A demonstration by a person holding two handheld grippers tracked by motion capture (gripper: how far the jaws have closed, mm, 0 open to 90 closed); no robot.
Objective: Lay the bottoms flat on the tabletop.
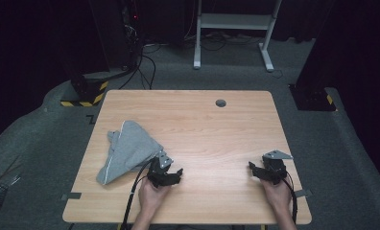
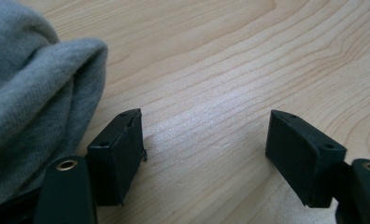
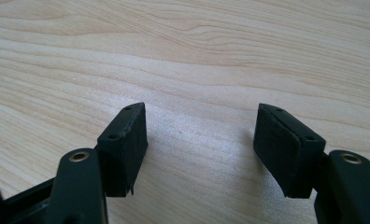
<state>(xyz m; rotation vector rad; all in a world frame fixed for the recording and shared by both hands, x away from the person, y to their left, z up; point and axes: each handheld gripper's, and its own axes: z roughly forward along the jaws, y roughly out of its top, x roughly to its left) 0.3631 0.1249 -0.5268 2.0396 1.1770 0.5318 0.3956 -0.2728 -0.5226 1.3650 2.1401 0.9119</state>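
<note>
A crumpled grey cloth [image 1: 126, 149] lies on the left half of the wooden table [image 1: 212, 129]. My left gripper [image 1: 168, 176] rests low on the table just right of the cloth's near corner, jaws open with bare wood between them. In the left gripper view the grey cloth [image 2: 31, 98] bulges at the left, right beside the left pad [image 2: 120, 154] of my left gripper [image 2: 204, 135]. My right gripper [image 1: 264, 171] sits near the table's right front, open and holding nothing. In the right gripper view, my right gripper [image 3: 201, 133] has plain wood between its jaws.
A round cable hole [image 1: 220, 103] sits near the table's far edge. Beyond the table stand a white frame [image 1: 236, 28] and dark equipment with cables [image 1: 125, 52] on the grey floor. Black stands with yellow stripes [image 1: 85, 93] flank the table.
</note>
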